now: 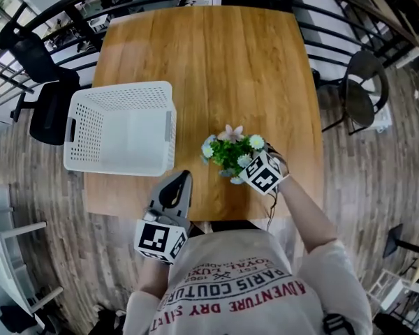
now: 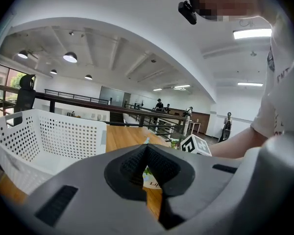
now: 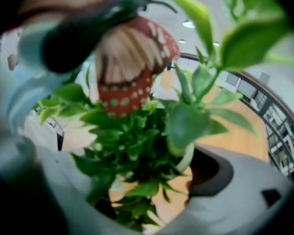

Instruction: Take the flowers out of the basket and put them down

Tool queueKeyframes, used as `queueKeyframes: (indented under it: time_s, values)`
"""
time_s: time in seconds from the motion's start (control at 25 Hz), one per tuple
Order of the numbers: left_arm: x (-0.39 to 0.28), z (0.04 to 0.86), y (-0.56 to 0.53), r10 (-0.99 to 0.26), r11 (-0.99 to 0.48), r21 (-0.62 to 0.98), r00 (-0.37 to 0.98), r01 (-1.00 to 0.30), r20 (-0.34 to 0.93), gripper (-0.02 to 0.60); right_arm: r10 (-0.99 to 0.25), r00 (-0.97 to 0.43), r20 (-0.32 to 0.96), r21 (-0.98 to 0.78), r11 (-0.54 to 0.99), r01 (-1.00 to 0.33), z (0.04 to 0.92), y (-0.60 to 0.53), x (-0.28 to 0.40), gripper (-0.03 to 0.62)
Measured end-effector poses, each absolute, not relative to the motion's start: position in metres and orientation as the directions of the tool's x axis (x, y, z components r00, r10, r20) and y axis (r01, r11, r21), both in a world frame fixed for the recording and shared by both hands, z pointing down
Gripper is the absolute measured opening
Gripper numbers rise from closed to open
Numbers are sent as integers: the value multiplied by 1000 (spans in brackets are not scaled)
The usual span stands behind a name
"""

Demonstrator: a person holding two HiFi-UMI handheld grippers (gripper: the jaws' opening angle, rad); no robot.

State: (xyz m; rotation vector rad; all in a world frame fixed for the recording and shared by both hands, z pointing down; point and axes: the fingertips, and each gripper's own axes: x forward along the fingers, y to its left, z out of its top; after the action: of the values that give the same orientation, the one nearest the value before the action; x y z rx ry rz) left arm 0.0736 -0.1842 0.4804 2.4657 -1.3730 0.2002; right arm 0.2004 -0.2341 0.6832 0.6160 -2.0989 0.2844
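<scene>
**Left gripper idle at the near edge, flowers held just beside the basket**

Left gripper (image 1: pixel 181 179) hangs closest in, over the table's (image 1: pixel 216 61) front edge near the person's shirt. Its own view shows the dark pads meeting at the tips with nothing between them, so it is clenched on air. It seems parked there to stay clear, since the job needs only one gripper.

Right gripper (image 3: pixel 149 187) reaches in from the person's right, with its marker cube just behind the blooms. Its jaws straddle the flowers (image 1: pixel 230 152), and the white pot (image 3: pixel 198 153) rim sits against the right-hand pad. I read that as a closed grasp low on the pot, under the foliage, which keeps the petals from being crushed. Leaves fill most of that view, so the left-hand pad's contact is hard to confirm.

The basket (image 1: pixel 169 128) stands on the left half of the table, upright and with nothing showing inside it. The flowers are outside it, just off its right wall and near the front edge, upright over bare wood. Whether the pot's base already rests on the wood cannot be told from above.

By my judgement the lift-out is done and the set-down is in hand. What remains is to settle the pot flat and let go without tipping it.
</scene>
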Motion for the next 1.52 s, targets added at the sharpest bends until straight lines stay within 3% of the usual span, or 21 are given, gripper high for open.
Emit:
queueKeyframes:
  time_s: [0.32,0.76,1.04,1.44,1.48,1.52]
  values:
    - [68,493,-174,-801,-462,226,513,-858,309,23,-248,-458,854,18,893,-450,718,-229,194,477]
    - [68,488,-177,-789,-489,215,534,-845,305,23,-233,-445,865,-36,855,-518,722,-233,200,477]
    - [75,484,-180,-773,-521,216,564,-825,290,23,-322,-468,823,-14,812,-584,687,-233,205,477]
    - [55,452,-188,-761,-581,183,609,-793,225,23,-577,-431,694,60,643,-764,560,-228,197,469]
    - [50,449,-192,-763,-581,178,607,-794,220,23,-608,-420,674,72,620,-781,550,-230,193,447]
    - [44,446,-195,-767,-578,176,604,-797,215,23,-651,-398,646,96,586,-804,539,-232,191,364]
